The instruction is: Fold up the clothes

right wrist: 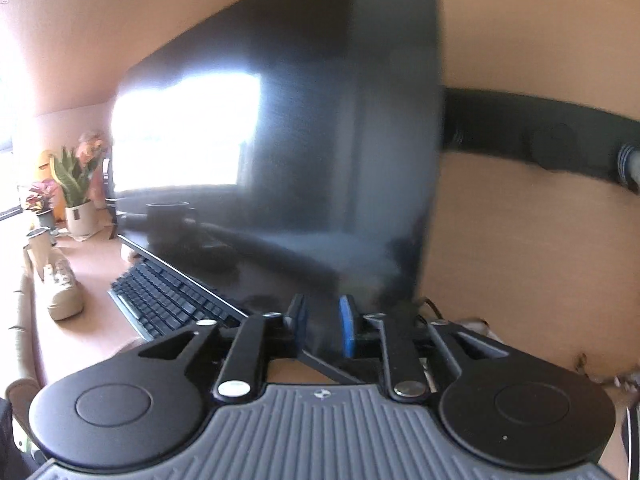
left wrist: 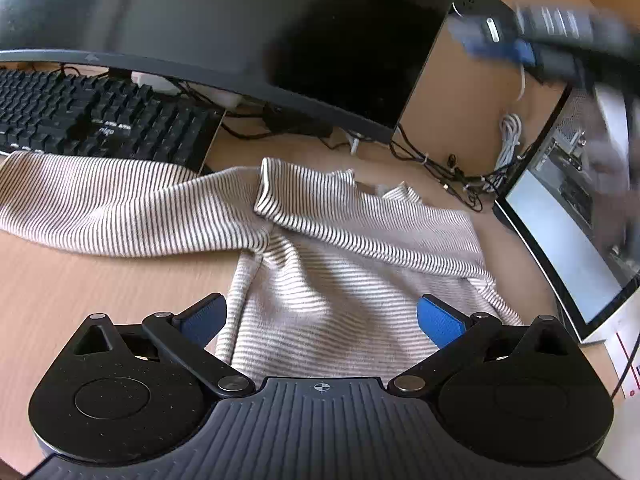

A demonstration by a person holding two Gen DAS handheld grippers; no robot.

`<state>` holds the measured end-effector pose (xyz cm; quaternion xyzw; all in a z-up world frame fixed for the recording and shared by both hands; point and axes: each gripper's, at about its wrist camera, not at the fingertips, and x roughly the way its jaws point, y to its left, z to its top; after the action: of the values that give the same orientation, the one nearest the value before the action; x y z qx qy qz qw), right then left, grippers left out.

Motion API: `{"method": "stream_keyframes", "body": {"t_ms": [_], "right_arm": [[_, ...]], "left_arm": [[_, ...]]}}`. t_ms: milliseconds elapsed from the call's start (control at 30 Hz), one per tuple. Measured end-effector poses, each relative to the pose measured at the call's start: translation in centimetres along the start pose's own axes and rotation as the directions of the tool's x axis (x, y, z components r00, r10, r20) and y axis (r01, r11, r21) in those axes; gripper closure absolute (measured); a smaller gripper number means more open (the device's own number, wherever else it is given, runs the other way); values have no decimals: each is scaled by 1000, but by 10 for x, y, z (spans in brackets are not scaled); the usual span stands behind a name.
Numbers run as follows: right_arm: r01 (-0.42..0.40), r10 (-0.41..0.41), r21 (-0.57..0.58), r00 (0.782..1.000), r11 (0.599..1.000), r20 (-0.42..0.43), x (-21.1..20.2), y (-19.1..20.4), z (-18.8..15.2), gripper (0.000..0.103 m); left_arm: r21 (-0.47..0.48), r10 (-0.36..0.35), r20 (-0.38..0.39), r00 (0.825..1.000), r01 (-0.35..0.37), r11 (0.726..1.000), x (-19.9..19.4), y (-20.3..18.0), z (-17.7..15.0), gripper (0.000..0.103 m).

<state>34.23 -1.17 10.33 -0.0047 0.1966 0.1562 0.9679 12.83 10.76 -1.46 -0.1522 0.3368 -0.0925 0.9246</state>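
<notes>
While its blue pads stood wide apart and held nothing, the left hand-held gripper [left wrist: 322, 318] hovered low over the striped shirt [left wrist: 340, 264], angled down toward the counter [left wrist: 80, 280]. The shirt lay spread on the counter just ahead of it, one sleeve stretched left toward the black keyboard [left wrist: 92, 116], the other folded across the chest. The right hand-held gripper [right wrist: 323, 330] was raised and pointed at the dark monitor [right wrist: 320, 140], its pads drawn close with a narrow gap between them and nothing visible in that gap.

Motion blur smeared the right wrist view, so the monitor's edges and the dark bar at the right were hard to make out. In the left wrist view the right hand-held gripper appeared only as a blurred streak at the upper right. The shirt showed only in the left wrist view, along with a tangle of cables [left wrist: 460, 168] and a second screen [left wrist: 568, 248]. Only the right wrist view showed potted plants [right wrist: 74, 184] and a shoe [right wrist: 62, 292] at the counter's far left.
</notes>
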Motion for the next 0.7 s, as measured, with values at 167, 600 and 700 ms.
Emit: {"method": "stream_keyframes", "body": {"t_ms": [167,600,700], "right_arm": [[142,-100,209,975,968,-198,-4,-57,-92,77],[249,-191,188,940,950,-282,-19,-78,-185,77],[259,-211,139,934,956,-287,-28,-83,-187,77]], "left_arm": [[24,-70,14,997,69,997,25,-12,10,0],[127,-33,-25,999,36,991,92,-45,-12,0],[130,-52,-32,998,56,990,95,-59,-17,0]]}}
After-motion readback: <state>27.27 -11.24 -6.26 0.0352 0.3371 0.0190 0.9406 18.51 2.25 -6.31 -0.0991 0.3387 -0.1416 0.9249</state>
